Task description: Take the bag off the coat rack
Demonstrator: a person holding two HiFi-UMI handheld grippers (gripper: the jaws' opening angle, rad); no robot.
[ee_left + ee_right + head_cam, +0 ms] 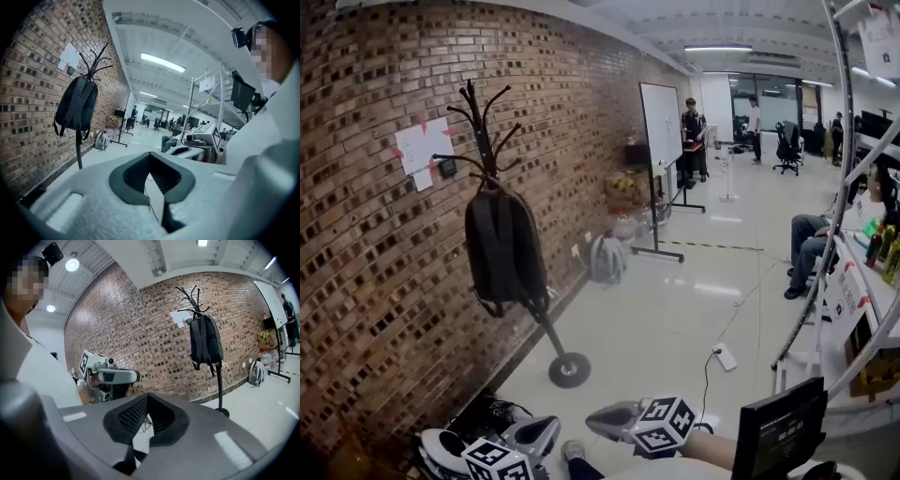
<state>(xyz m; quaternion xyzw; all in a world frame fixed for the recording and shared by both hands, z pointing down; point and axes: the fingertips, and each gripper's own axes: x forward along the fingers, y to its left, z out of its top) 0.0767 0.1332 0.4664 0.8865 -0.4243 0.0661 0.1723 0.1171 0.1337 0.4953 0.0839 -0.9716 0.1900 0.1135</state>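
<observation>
A black backpack (pixel 502 246) hangs by its top from the dark coat rack (pixel 480 122), which stands tilted in front of the brick wall on a round base (pixel 569 369). Both grippers are low and well short of it. My left gripper (pixel 546 429) is at the bottom left and my right gripper (pixel 598 418) beside it; both are shut and empty. In the left gripper view the backpack (pixel 76 103) hangs far off to the left beyond the shut left gripper (pixel 151 158). In the right gripper view the backpack (pixel 205 340) is at the upper right, past the shut right gripper (pixel 147 399).
A whiteboard on a stand (pixel 661 124) and a pale bag on the floor (pixel 607 259) are further along the wall. A power strip with a cable (pixel 724 356) lies on the floor. A seated person (pixel 814 246), a metal shelf frame (pixel 848 197) and a monitor (pixel 782 433) are on the right.
</observation>
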